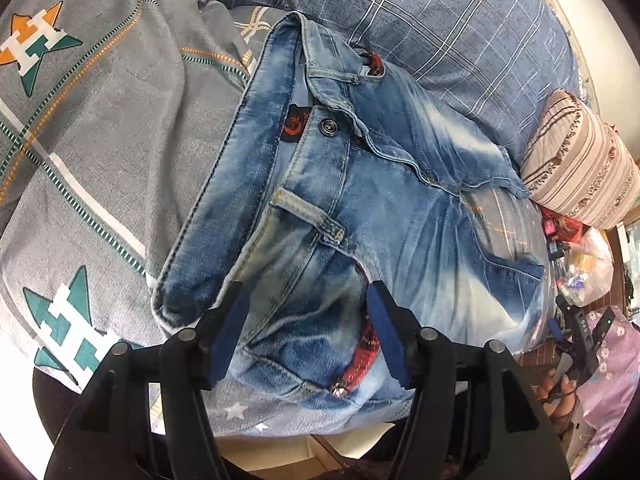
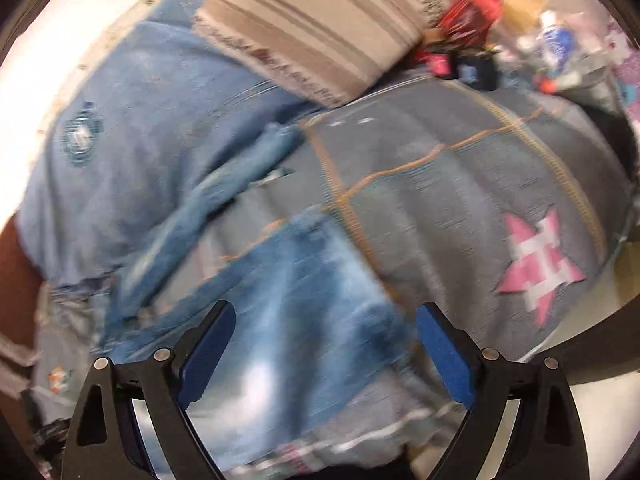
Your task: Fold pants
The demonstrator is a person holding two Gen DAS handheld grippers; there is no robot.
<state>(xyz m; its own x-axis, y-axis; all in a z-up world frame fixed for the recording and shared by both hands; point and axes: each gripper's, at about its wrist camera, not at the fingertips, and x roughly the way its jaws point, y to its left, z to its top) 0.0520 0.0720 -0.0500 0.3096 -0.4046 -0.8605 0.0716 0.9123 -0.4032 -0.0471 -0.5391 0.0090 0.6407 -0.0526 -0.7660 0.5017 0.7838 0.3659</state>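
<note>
From my left wrist camera, the jeans [image 1: 360, 208] lie crumpled on a grey bedspread [image 1: 92, 152] printed with orange and green stars, waistband toward the far left, the metal button [image 1: 329, 126] showing near the open fly and a belt loop [image 1: 310, 216] just below it. My left gripper [image 1: 308, 336] is angled down over the near part of the jeans, its blue pads [image 1: 234, 332] standing apart on either side of a bunched fold of denim by the pocket, where a strip of red plaid lining [image 1: 366, 348] shows; the pads sit close to the cloth, but I cannot tell whether they are pressing it, so I would not call it a grasp. Beyond the jeans, a blue checked pillow [image 1: 440, 40] fills the far side, and a brown striped pillow [image 1: 580, 176] rests at the far right, with clutter past the edge of the bed. My right wrist camera is smeared with blur: the right gripper [image 2: 324, 356] is released, its jaws spread wide, with a pale-washed jeans leg [image 2: 304, 300] lying on the bedspread below the gap between them and not pinched. A pink star [image 2: 540, 268] marks the bedspread to the right, and the striped pillow [image 2: 320, 28] lies at the far side.
</note>
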